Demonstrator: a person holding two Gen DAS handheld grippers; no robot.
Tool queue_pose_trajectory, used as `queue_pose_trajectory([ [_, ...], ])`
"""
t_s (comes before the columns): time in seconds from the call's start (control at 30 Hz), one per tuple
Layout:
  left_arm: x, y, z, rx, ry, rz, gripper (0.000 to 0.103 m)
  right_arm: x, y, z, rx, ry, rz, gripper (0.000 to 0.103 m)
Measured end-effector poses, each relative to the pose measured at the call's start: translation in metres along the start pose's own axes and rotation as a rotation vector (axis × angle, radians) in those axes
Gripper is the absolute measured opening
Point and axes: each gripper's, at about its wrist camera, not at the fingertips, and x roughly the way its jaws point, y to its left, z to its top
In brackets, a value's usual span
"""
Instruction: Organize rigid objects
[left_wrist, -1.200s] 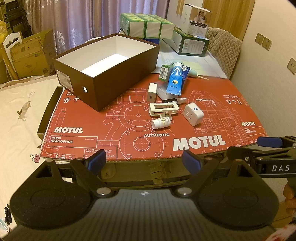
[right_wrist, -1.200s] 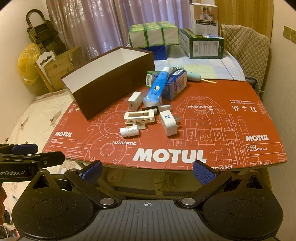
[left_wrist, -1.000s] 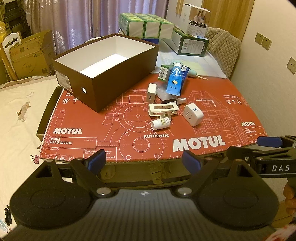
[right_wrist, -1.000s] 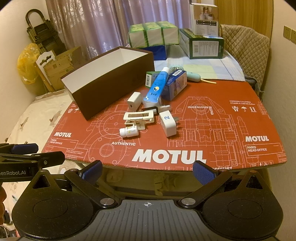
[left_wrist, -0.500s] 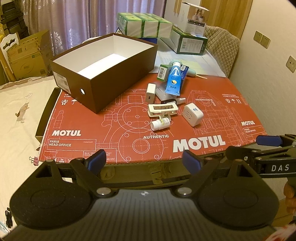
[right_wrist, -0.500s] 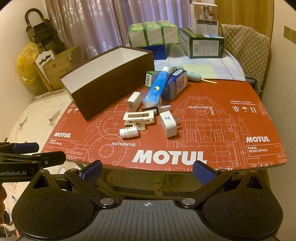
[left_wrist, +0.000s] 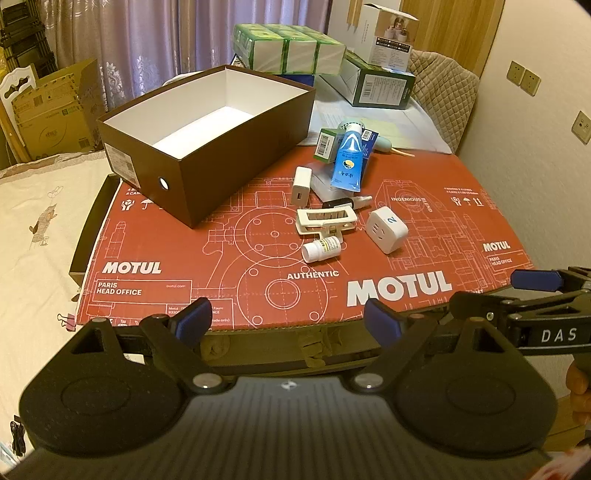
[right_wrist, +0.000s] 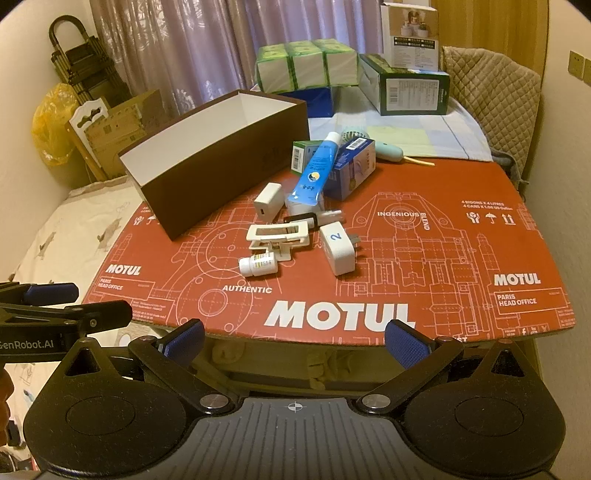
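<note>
left hand-held gripper (left_wrist: 286, 319) wide open, nothing in it | right hand-held gripper (right_wrist: 294, 338) same, both short of the red printed cardboard worktop (right_wrist: 424, 258) | small white pill bottle (right_wrist: 258, 265) nearest, front-right of the open brown cardboard box (left_wrist: 207, 147) | white clip (right_wrist: 277, 236), white numbered plug (right_wrist: 337, 249), blue tube (right_wrist: 314, 176) right of the box

Warm, yellowish indoor light fills both views at moderate brightness, tinting the cream wall (left_wrist: 524, 155) amber. The open dark-brown cardboard box (left_wrist: 236, 147) has a brightly lit white interior and casts only a soft shadow on the red printed cardboard sheet (right_wrist: 443, 229). Fisheye distortion bends that sheet's near edge, and the corners fall to black. The centre is sharp; the margins are softer.
</note>
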Motion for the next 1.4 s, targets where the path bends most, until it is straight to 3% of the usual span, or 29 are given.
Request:
queue_pose_trajectory([
  [0.73, 0.017, -0.002, 0.004, 0.001, 0.024, -0.009, 0.087, 0.011, -0.009, 0.002, 0.003, 0.018, -0.015, 0.101],
  [1.03, 0.038, -0.014, 0.015, -0.001, 0.025, 0.003, 0.087, 0.026, -0.029, 0.014, -0.024, -0.006, 0.026, 0.101],
  [1.17, 0.053, -0.019, 0.022, -0.018, 0.019, 0.016, 0.087, 0.042, -0.039, 0.023, -0.064, -0.022, 0.059, 0.084],
  [1.33, 0.079, -0.025, 0.030, -0.040, 0.021, 0.045, 0.087, 0.064, -0.051, 0.035, -0.096, -0.035, 0.090, 0.076],
  [1.4, 0.089, -0.027, 0.032, -0.051, 0.026, 0.049, 0.087, 0.075, -0.057, 0.039, -0.114, -0.036, 0.113, 0.069],
])
